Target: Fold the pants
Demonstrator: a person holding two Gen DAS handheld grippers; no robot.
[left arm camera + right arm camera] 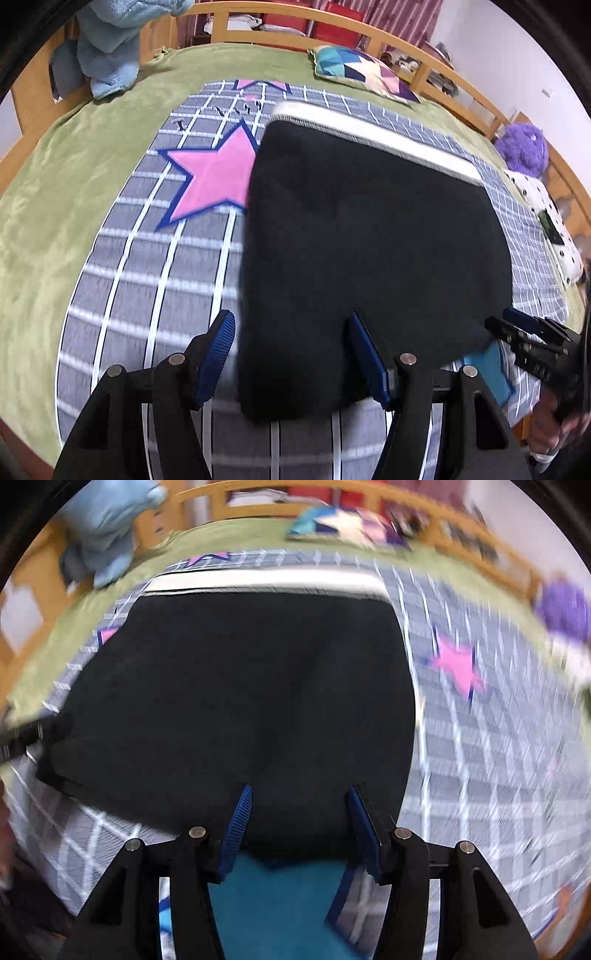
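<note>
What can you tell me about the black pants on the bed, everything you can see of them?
The black pants look soft and fleecy, folded into a compact, roughly rectangular bundle. A white waistband with a grey edge runs along the far side. They lie flat on the grey checked blanket with pink stars. The left claw stands open over their near left corner, the right claw open over their near edge; contact isn't clear.

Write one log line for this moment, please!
pants: folded, flat on blanket | left claw: open | right claw: open | holding: nothing

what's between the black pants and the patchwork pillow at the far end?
Left wrist view: beyond the black pants and their white waistband, only bare checked blanket, then green bedcover, before the patchwork pillow.
</note>
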